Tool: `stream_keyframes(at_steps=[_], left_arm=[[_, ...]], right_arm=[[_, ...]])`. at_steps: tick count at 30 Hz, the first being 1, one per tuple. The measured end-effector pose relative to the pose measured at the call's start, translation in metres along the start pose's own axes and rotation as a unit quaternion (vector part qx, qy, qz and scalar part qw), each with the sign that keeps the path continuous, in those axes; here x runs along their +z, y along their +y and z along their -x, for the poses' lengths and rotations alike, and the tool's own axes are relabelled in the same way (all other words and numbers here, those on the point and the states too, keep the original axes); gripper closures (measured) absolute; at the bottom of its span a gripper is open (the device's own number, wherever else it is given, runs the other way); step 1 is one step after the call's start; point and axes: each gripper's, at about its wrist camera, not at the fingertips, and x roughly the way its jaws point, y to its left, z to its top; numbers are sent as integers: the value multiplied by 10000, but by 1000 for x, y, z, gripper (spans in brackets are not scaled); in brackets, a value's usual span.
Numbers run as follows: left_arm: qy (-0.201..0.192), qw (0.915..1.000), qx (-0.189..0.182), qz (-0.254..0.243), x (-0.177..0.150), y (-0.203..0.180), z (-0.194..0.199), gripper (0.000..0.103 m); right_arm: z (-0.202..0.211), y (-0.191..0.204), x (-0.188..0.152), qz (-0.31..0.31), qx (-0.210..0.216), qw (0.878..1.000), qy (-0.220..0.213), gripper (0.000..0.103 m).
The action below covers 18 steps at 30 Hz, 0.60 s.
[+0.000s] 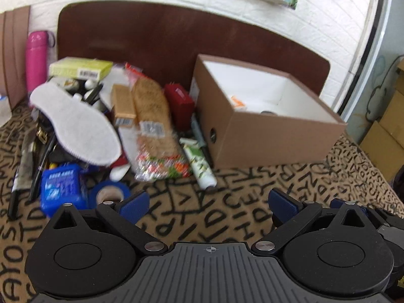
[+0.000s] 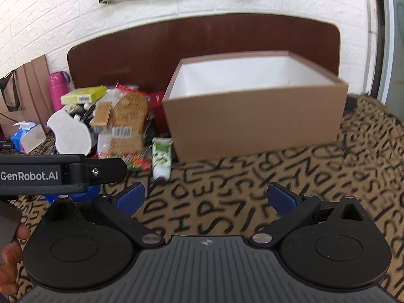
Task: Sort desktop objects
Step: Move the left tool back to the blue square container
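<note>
Hovering low over the letter-printed cloth [image 1: 227,217], left gripper [image 1: 208,202] spread wide, blue pads [image 1: 133,202] holding nothing. Same for the right gripper [image 2: 205,198]: spread wide, empty, above bare cloth in front of the brown cardboard box [image 2: 255,123]. Box open-topped, white inside, standing toward the far right of the cloth against the dark brown board [image 1: 164,38]; something orange-marked and a dark round item lying on its floor in the left wrist view, too blurred to name. Heaped just left of the box: a white felt insole [image 1: 75,128] tilted on top, a packaged tan insole [image 1: 154,116], a small tan carton [image 1: 123,106], a red box [image 1: 179,103], a yellow-green carton [image 1: 80,68] at the back. Nearer the front edge, a green-and-white tube [image 1: 200,164] beside the box's front left corner, a roll of blue tape [image 1: 109,192] and a blue packet [image 1: 61,186]. Pink flask [image 1: 37,58] upright at the far left.
</note>
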Motion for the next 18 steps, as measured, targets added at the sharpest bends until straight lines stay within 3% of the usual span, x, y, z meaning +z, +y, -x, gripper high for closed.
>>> stream_keyframes(at_steps=[11, 18], left_arm=[[233, 9995, 148, 161, -24, 23, -1, 0], [95, 9989, 111, 434, -28, 45, 11, 0]], right_arm=[[-8, 18, -15, 98, 146, 9992, 348, 0], [-11, 30, -17, 137, 276, 9989, 362, 0]])
